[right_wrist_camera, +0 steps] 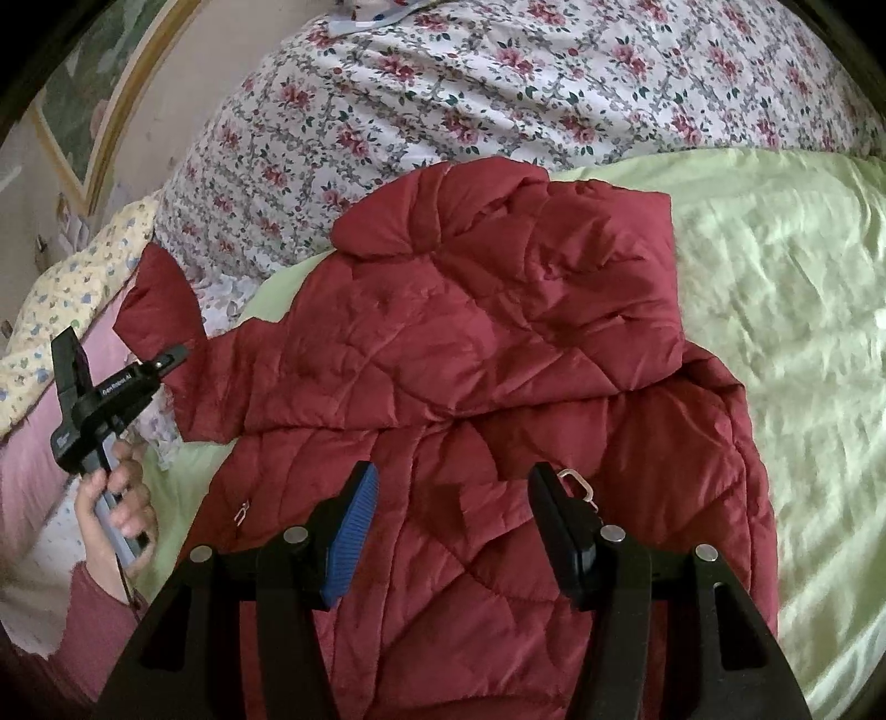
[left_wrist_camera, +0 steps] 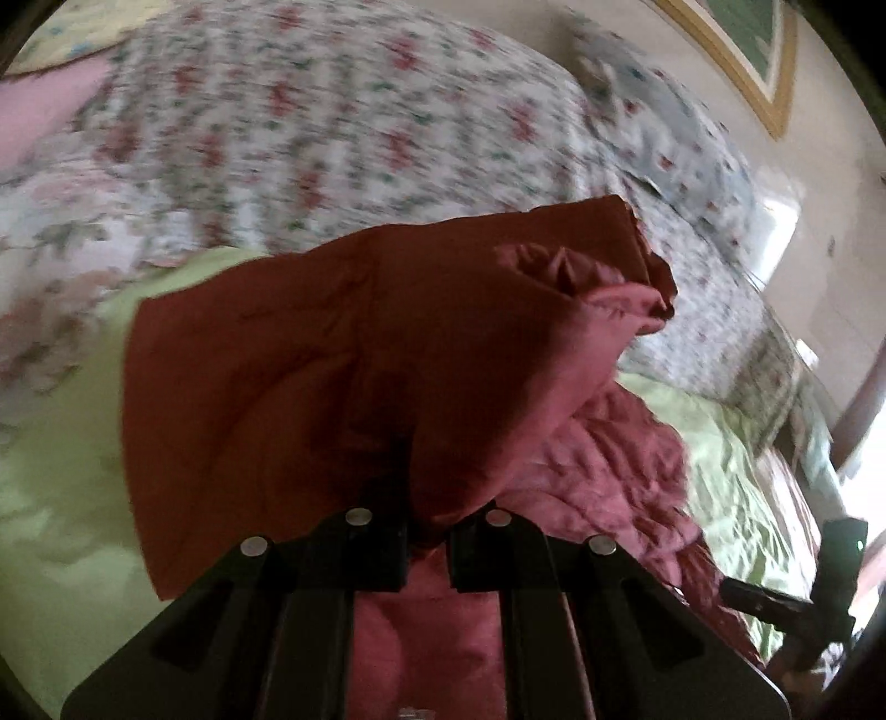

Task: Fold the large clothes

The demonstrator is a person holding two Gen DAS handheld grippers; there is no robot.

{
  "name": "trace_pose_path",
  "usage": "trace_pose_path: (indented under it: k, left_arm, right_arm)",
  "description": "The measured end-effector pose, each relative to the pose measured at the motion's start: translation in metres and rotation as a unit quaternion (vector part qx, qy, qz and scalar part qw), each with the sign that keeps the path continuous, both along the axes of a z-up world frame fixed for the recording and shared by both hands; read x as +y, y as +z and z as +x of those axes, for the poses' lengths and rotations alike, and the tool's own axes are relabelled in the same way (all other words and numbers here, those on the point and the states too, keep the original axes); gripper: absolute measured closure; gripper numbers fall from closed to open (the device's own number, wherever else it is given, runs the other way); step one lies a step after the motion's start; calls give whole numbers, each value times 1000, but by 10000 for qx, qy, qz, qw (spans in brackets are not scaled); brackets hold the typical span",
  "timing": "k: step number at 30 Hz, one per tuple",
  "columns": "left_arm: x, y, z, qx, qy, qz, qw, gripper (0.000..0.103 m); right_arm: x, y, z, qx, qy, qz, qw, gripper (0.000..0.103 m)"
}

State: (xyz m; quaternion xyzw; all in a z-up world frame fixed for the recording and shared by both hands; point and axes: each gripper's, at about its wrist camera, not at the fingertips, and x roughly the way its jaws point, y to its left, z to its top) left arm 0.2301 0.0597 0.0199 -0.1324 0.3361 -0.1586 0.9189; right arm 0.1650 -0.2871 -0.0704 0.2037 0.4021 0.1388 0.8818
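Note:
A red quilted puffer jacket [right_wrist_camera: 498, 343] lies on a light green bedspread [right_wrist_camera: 775, 310]. One sleeve is folded across its chest. My left gripper [right_wrist_camera: 171, 354] is shut on the other sleeve [right_wrist_camera: 160, 310] and holds it lifted at the jacket's left side. In the left wrist view the sleeve [left_wrist_camera: 310, 365] drapes over the closed fingers and hides the tips of my left gripper [left_wrist_camera: 426, 531]. My right gripper [right_wrist_camera: 451, 487] is open and empty, just above the jacket's lower front near a metal zipper pull [right_wrist_camera: 578, 481].
A floral duvet [right_wrist_camera: 498, 83] is heaped along the far side of the bed. Pillows [right_wrist_camera: 61, 288] lie at the left. A framed picture [left_wrist_camera: 742, 50] hangs on the wall. My right gripper [left_wrist_camera: 786, 592] shows at the left wrist view's lower right.

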Motion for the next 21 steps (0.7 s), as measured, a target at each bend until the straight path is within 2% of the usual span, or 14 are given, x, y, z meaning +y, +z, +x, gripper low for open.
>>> trace_pose_path:
  k: [9, 14, 21]
  left_arm:
    - [-94, -11, 3, 102, -749, 279, 9968, 96]
    - [-139, -29, 7, 241, -1002, 474, 9935, 96]
    - [-193, -58, 5, 326, -1267, 964, 9867, 96]
  right_arm:
    - [-22, 1, 13, -1, -115, 374, 9992, 43]
    - [-34, 4, 32, -30, -162, 730, 9972, 43]
    - [-46, 6, 66, -40, -225, 1276, 9916, 42]
